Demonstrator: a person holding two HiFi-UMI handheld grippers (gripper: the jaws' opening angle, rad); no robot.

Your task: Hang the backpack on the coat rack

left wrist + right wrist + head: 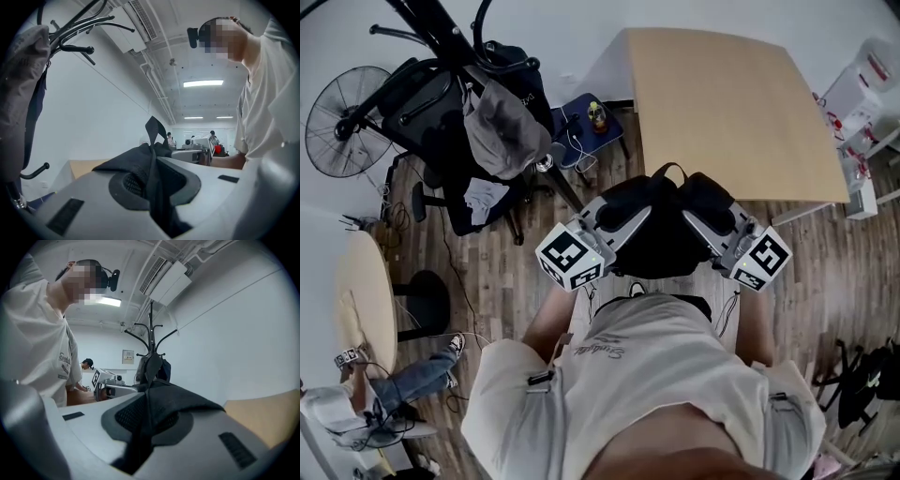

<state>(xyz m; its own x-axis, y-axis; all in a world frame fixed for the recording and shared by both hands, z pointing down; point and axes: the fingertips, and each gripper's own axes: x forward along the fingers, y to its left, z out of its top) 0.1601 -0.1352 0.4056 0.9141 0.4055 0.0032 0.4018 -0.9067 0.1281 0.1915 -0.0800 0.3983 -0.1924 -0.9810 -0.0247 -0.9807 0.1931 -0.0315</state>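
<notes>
I hold a black backpack in the air in front of the person's chest, between both grippers. My left gripper is shut on its left side and my right gripper on its right side. In the left gripper view, black fabric is pinched between the jaws of the left gripper, and the carry loop sticks up. The right gripper clamps black fabric in the same way. The black coat rack stands at the upper left, with its hooks close in the left gripper view and the coat rack further off in the right gripper view.
A grey garment and dark clothes hang on the rack over an office chair. A fan stands at the far left. A wooden table lies ahead to the right, with a small blue stool beside it. A round table and a seated person are at the lower left.
</notes>
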